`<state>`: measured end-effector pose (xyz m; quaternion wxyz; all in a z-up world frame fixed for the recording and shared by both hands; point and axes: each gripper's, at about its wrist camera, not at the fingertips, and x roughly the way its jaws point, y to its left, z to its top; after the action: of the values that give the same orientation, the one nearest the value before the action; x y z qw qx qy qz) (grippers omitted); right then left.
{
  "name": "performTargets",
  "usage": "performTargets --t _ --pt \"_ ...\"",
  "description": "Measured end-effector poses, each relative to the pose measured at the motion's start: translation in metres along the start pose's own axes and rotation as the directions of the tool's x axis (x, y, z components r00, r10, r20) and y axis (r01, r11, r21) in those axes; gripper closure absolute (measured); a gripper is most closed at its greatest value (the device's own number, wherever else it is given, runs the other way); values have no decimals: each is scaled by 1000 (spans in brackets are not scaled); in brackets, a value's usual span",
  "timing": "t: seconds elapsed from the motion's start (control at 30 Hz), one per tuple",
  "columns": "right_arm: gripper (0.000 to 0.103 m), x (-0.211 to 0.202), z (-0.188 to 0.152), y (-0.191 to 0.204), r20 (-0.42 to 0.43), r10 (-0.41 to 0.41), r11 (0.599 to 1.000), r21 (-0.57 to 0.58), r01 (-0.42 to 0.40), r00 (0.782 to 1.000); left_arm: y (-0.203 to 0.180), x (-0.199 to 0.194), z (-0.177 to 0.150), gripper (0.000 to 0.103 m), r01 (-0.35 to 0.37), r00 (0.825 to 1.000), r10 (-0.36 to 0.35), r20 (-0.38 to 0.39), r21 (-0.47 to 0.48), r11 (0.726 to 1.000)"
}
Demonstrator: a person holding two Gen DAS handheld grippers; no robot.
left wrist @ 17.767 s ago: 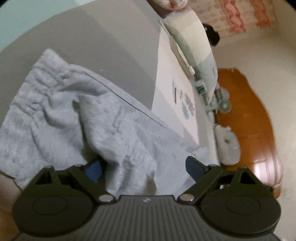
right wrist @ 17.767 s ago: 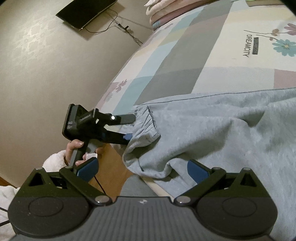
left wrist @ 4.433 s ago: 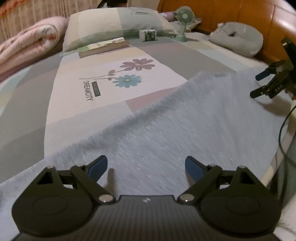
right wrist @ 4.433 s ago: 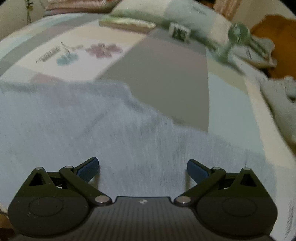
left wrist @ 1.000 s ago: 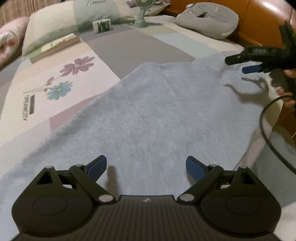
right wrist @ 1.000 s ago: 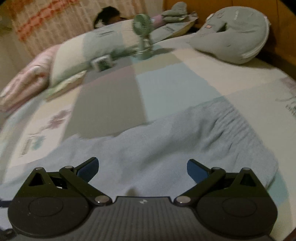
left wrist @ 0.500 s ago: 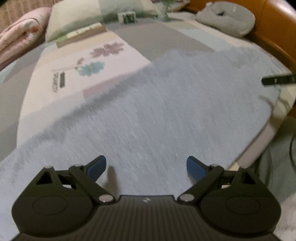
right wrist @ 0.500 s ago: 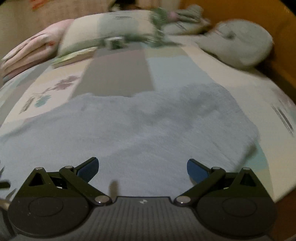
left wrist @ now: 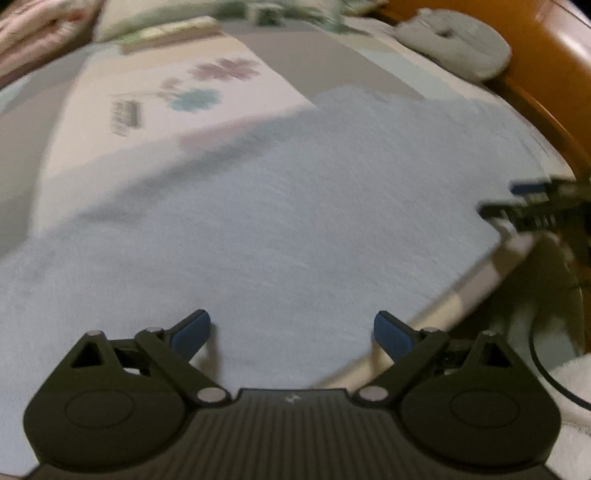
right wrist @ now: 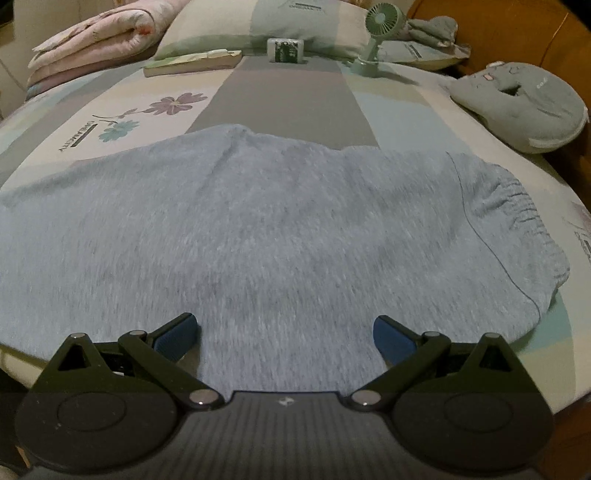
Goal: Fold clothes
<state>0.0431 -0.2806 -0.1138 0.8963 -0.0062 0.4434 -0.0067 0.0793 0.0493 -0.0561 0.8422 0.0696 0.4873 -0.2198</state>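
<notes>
Light blue-grey sweatpants (right wrist: 280, 229) lie spread flat across the bed, the gathered elastic waistband (right wrist: 517, 214) at the right end in the right wrist view. My right gripper (right wrist: 284, 332) is open, its blue pads just over the garment's near edge with nothing between them. In the blurred left wrist view the same pants (left wrist: 295, 221) fill the frame, and my left gripper (left wrist: 291, 328) is open over the cloth near the mattress edge. The other gripper (left wrist: 532, 206) shows at the far right of that view, by the waistband end.
The patchwork bed sheet (right wrist: 280, 96) carries a pillow (right wrist: 295, 26), a folded pink quilt (right wrist: 96, 33), a book (right wrist: 192, 62), a small green fan (right wrist: 376, 33) and a grey cushion (right wrist: 524, 107). An orange wooden bed frame (left wrist: 546, 66) runs along the right. A cable (left wrist: 554, 369) hangs by the bed edge.
Both grippers stay open. The right wrist view has pulled back and steadied, showing the whole spread garment. The left view has drifted closer to the bed edge and the other gripper has come further into it.
</notes>
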Motion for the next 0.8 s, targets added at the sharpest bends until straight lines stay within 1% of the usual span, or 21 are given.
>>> performTargets --t 0.13,0.17,0.23,0.33,0.43,0.5,0.6,0.73,0.8 --pt "0 2 3 3 -16 -14 1000 3 14 1000 73 -38 26 8 -89 994 93 49 -76 993" --pt "0 3 4 3 -19 -17 1000 5 17 1000 94 -43 30 8 -96 994 102 47 -106 990" --pt "0 5 5 5 -24 -24 1000 10 24 999 139 -44 31 8 -54 998 59 15 -212 976" --pt "0 6 6 7 -30 -33 999 17 34 999 190 -34 17 8 -8 1000 13 11 -351 936" --pt "0 6 7 8 -38 -41 999 15 41 998 225 -21 -2 8 -30 1000 31 -6 -450 893" --pt "0 6 8 9 -41 -42 999 17 43 998 240 -15 -16 8 -55 998 46 -31 -502 863" --pt "0 6 8 8 -39 -38 999 16 39 999 245 -19 -33 9 -126 991 124 -38 -522 844" --pt "0 7 7 7 -32 -33 999 12 34 999 227 -31 -39 9 -197 979 194 -56 -484 852" --pt "0 7 6 6 -27 -27 1000 8 28 999 215 -38 -40 9 -212 976 211 -56 -463 860"
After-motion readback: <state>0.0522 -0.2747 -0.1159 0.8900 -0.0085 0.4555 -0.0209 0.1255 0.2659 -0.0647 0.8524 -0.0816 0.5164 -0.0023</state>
